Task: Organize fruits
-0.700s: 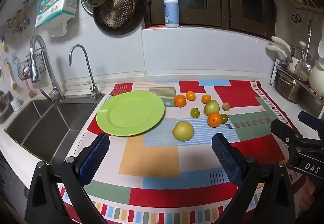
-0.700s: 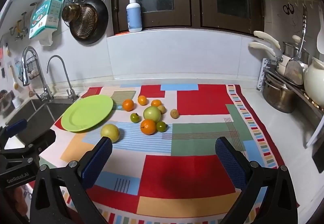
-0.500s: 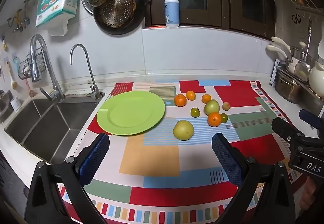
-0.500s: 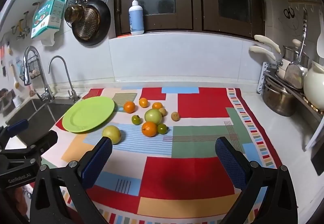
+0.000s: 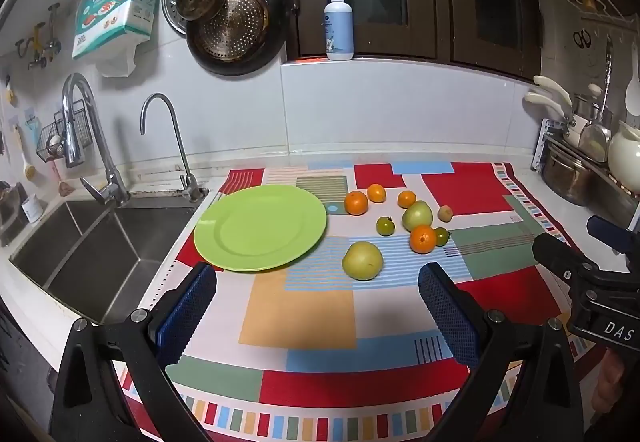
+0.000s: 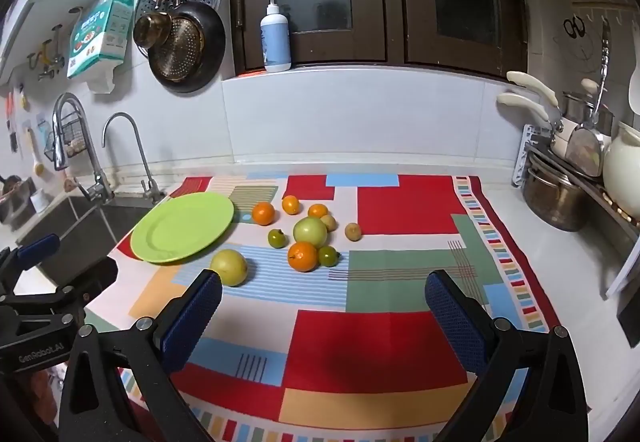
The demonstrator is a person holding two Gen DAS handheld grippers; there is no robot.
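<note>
An empty green plate (image 5: 260,228) (image 6: 183,226) lies on the patchwork cloth beside the sink. To its right sit several loose fruits: a yellow-green apple (image 5: 362,260) (image 6: 229,267) nearest me, a green apple (image 5: 417,215) (image 6: 310,231), oranges such as the front one (image 5: 423,238) (image 6: 303,256), and small green tomatoes (image 5: 385,225) (image 6: 277,238). My left gripper (image 5: 318,312) is open and empty, held above the cloth short of the plate and the apple. My right gripper (image 6: 322,316) is open and empty, short of the fruits.
A double sink (image 5: 76,242) with two taps (image 5: 96,146) lies left of the cloth. Pots and a white jug (image 6: 576,178) stand on a rack at the right. A soap bottle (image 5: 338,26) stands on the window ledge; pans hang on the wall.
Both views have shifted only slightly; the right gripper has drawn a little nearer the fruits. Both grippers stay open and no fruit has moved.
</note>
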